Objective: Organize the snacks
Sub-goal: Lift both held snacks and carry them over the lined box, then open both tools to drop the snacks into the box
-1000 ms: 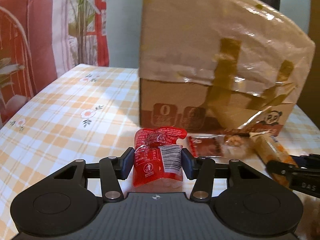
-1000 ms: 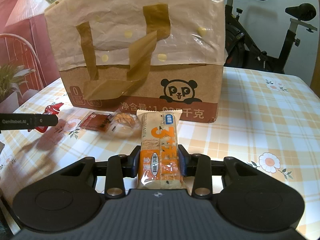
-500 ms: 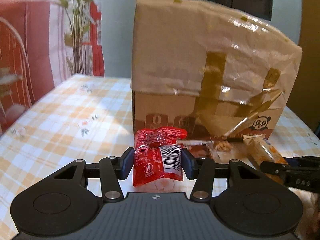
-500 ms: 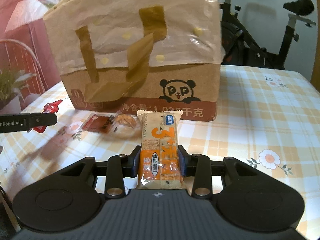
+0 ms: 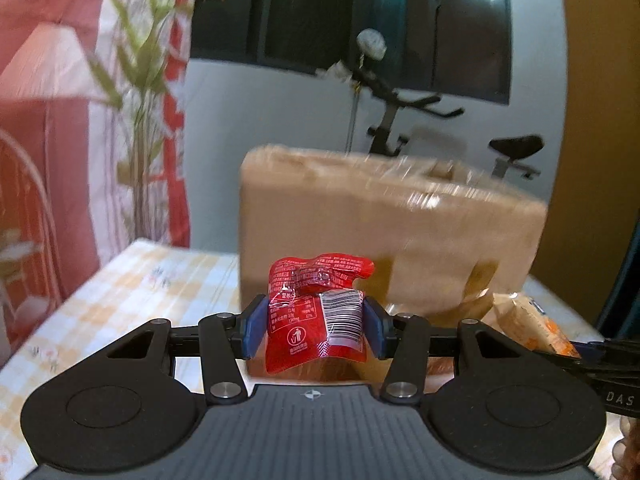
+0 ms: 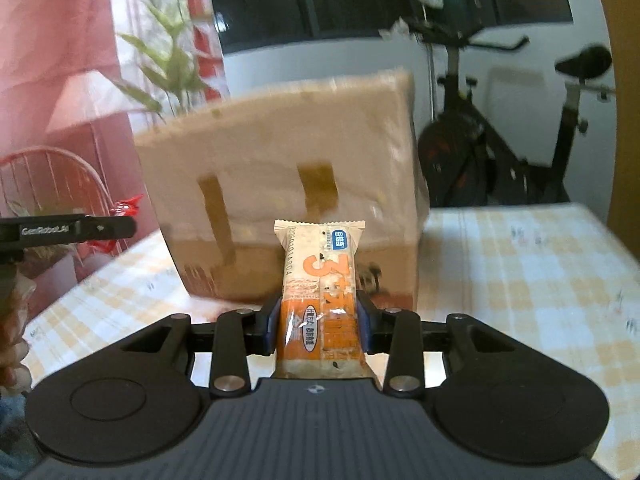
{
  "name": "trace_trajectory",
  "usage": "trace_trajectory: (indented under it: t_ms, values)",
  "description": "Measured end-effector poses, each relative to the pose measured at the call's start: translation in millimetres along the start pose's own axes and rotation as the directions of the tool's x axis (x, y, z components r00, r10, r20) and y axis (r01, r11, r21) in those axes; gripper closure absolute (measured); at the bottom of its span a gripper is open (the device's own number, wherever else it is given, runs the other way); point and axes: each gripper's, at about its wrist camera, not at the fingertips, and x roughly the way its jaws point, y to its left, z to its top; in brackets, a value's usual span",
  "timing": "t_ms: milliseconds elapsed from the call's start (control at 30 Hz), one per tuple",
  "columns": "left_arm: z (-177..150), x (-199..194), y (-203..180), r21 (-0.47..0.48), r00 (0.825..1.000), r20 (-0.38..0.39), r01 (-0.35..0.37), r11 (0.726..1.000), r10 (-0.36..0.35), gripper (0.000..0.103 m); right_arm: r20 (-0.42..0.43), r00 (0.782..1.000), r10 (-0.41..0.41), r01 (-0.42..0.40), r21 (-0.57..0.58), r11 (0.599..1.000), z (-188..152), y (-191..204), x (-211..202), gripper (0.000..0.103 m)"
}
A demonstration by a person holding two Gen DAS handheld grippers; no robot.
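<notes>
Yellow-and-white checked cloth with small flowers covers the worktop (image 6: 532, 280), and on it stands a cardboard box (image 6: 280, 196) wrapped in clear film and strips of brown tape, blurred in both views. Behind it are a dark window, an exercise bike (image 6: 500, 152), a green plant (image 5: 140, 92) and a pink curtain (image 5: 44, 120).

The left hand-held gripper (image 5: 314, 330) is clamped on a red snack packet (image 5: 316, 312); its blue pads press the packet's sides, and the barcode faces the camera. The crumpled top of the packet stands up in front of the box's lower left corner.

The right hand-held gripper (image 6: 318, 330) is closed narrowly on an orange-and-white snack bar (image 6: 320, 300), held upright and lengthwise between the pads, its crimped upper end rising before the box's front face. Both snacks are held in the air above the worktop, short of the box. From the left view, the snack bar shows at the right edge; from the right view, the red packet shows at the far left.
</notes>
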Motion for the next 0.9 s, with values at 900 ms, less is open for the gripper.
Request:
trace_trajectory:
  t_ms: [900]
  values:
    - [147, 112, 13, 0.023, 1.0, 0.016, -0.008, 1.0, 0.008, 0.05, 0.05, 0.998, -0.026, 0.032, -0.121, 0.992, 178, 18, 141, 0.064]
